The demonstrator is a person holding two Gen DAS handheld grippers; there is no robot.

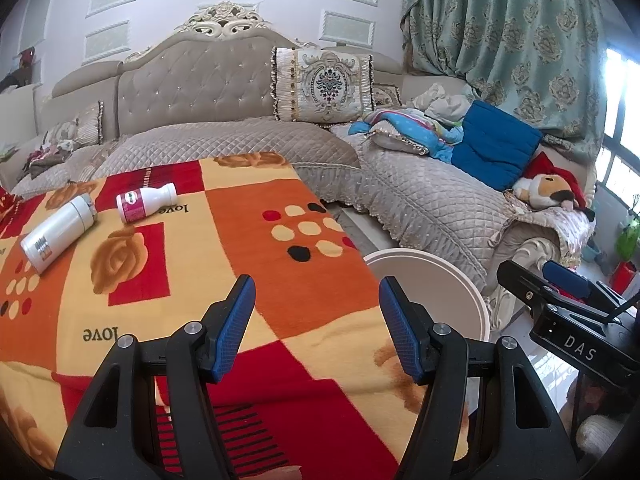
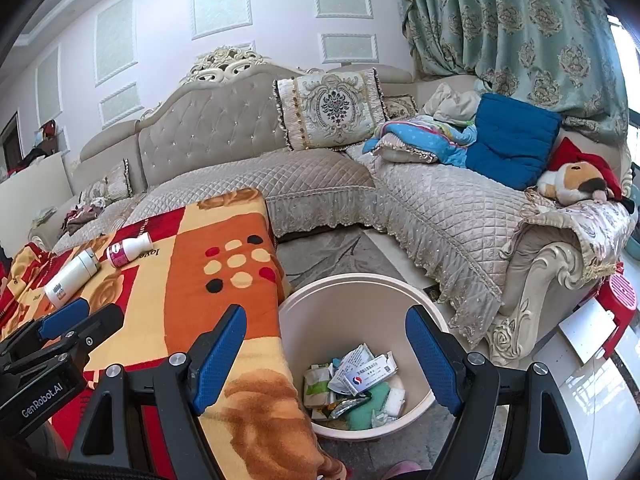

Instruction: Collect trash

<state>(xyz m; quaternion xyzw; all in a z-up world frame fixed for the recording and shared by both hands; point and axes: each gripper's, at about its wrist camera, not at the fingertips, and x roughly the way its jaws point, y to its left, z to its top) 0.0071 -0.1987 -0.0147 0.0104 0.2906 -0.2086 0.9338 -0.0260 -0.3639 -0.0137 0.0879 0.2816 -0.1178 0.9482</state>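
A round cream bin (image 2: pixel 420 304) stands on the floor beside the table; several crumpled packets and wrappers (image 2: pixel 356 380) lie in its bottom. My right gripper (image 2: pixel 326 324) hovers open above the bin's near side, nothing between its blue pads. My left gripper (image 1: pixel 316 292) is open over the blanket-covered table (image 1: pixel 240 248), empty, with the bin's rim (image 1: pixel 440 264) just to its right. Two bottles lie on their sides at the table's far left: a white one with a pink label (image 1: pixel 146 202) and a larger white one (image 1: pixel 58 232).
A grey quilted corner sofa (image 2: pixel 440 208) wraps behind the table and bin, carrying cushions, a blue pad (image 2: pixel 512 140), clothes and a plush toy (image 2: pixel 576 180). A red stool (image 2: pixel 620 300) stands at right. Patterned curtains hang at the back right.
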